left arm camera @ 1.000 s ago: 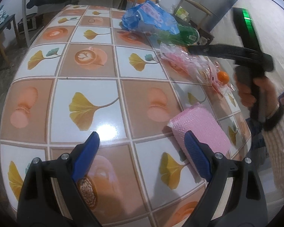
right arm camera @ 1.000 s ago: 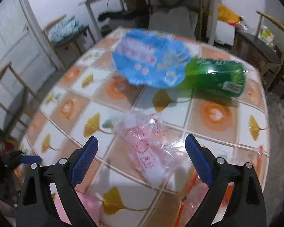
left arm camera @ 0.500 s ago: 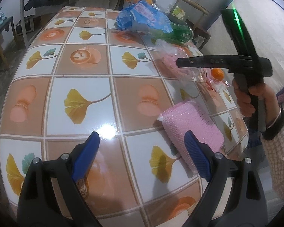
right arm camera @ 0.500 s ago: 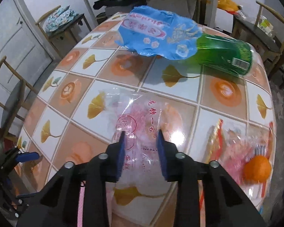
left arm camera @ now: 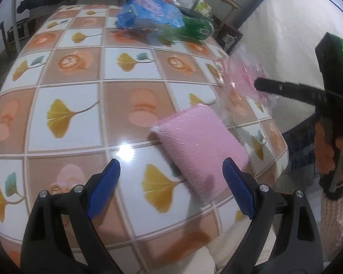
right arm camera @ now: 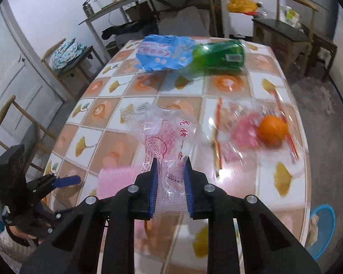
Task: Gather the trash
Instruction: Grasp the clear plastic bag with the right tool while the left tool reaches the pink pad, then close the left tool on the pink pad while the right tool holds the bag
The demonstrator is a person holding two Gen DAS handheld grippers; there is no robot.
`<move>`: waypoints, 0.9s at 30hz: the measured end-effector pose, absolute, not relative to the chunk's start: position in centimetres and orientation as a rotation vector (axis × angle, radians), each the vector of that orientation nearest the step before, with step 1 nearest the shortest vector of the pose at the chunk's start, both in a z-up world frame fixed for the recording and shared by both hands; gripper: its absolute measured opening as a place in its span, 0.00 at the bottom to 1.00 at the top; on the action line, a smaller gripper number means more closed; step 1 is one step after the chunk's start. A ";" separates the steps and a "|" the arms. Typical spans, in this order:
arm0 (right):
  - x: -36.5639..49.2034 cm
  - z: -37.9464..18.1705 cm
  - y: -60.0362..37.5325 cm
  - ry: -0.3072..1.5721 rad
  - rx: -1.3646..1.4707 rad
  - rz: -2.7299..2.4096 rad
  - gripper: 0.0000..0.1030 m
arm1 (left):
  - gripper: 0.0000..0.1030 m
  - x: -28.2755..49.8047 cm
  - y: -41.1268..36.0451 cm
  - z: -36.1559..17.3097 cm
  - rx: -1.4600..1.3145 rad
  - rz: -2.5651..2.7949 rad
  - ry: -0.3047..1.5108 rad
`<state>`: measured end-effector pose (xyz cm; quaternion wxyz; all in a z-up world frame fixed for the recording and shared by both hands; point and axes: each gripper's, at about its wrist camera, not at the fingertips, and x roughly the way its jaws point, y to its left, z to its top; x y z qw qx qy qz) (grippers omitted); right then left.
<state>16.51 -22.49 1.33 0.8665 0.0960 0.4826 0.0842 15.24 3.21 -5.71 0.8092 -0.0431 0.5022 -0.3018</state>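
Observation:
A crumpled clear plastic bag [right arm camera: 167,137] with pink print hangs lifted off the tiled table [right arm camera: 283,178]. My right gripper [right arm camera: 170,162] has it between its blue pads, and the jaws are still closing on it. The left wrist view shows that bag [left arm camera: 242,77] hanging at the right gripper's tip over the table's right edge. My left gripper [left arm camera: 171,166] stands open low over the table, with a pink scouring pad [left arm camera: 201,141] just ahead of its right finger. At the far end lie a blue plastic bag [right arm camera: 164,52] and a green wrapped pack [right arm camera: 219,56].
An orange [right arm camera: 272,130] sits in a clear wrapper with red stripes on the table's right side. A blue bin [right arm camera: 322,230] stands on the floor by the near right corner. Chairs, a shelf and a door surround the table.
My right gripper went from wide open to shut on the clear bag and pulled it up and back toward the table's edge. The left gripper drifted a little toward the pink pad.

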 end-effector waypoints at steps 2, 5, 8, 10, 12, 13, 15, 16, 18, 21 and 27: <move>15.0 1.0 -23.3 1.013 0.231 0.158 0.20 | 0.84 15.1 2.4 -5.6 -0.087 -0.650 1.075; 13.3 0.1 -24.1 1.025 0.263 0.137 0.20 | 0.84 15.2 1.1 -5.9 -0.101 -0.624 1.091; 11.4 -0.9 -24.9 1.033 0.291 0.108 0.20 | 0.84 15.9 0.1 -6.3 -0.105 -0.539 1.103; 10.6 -1.4 -25.6 1.031 0.321 0.105 0.20 | 0.84 16.5 -0.4 -6.5 -0.124 -0.505 1.113; 9.9 -1.6 -26.2 1.028 0.332 0.091 0.20 | 0.84 17.0 -1.0 -6.6 -0.126 -0.480 1.125; 9.6 -1.7 -26.5 1.024 0.335 0.083 0.20 | 0.84 17.1 -1.4 -6.6 -0.117 -0.468 1.127; 8.9 -1.6 -27.1 1.011 0.337 0.070 0.20 | 0.84 17.2 -2.0 -6.4 -0.099 -0.457 1.120; 8.6 -1.5 -27.5 1.002 0.340 0.062 0.20 | 0.85 17.1 -2.4 -6.3 -0.082 -0.452 1.114; 7.9 -1.0 -28.3 0.981 0.356 0.051 0.20 | 0.87 17.0 -3.0 -6.1 -0.061 -0.442 1.105; 6.8 -0.4 -29.5 0.953 0.377 0.040 0.20 | 0.87 16.9 -4.0 -6.1 -0.018 -0.412 1.099; 5.8 -0.4 -30.7 0.945 0.383 0.040 0.20 | 0.87 16.6 -5.9 -6.7 0.101 -0.372 1.070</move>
